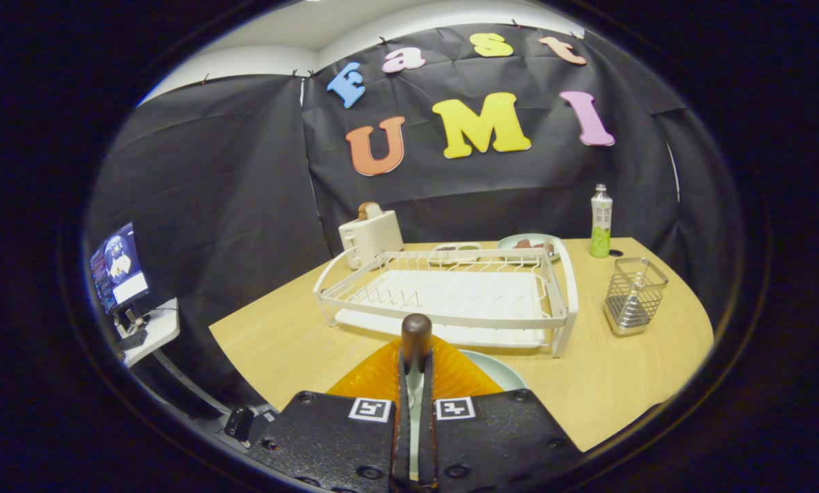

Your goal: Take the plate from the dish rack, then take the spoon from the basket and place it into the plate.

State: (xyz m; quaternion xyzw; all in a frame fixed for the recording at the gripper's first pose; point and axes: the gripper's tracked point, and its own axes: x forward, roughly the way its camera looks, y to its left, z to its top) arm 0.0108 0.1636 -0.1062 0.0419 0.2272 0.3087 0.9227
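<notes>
My gripper is shut on a spoon. The spoon's metal stem runs up between the fingers and its dark brown handle end sticks out ahead of them. Right beneath the fingers lies a pale green plate on an orange mat, near the table's front edge. Beyond them stands the white dish rack, with no dishes in it. To the right of the rack is the wire basket, which holds nothing that I can see.
A white toaster with bread in it stands behind the rack's left corner. Two dishes with food sit behind the rack, and a green bottle is at the back right. Off the table's left edge, a monitor rests on a small stand.
</notes>
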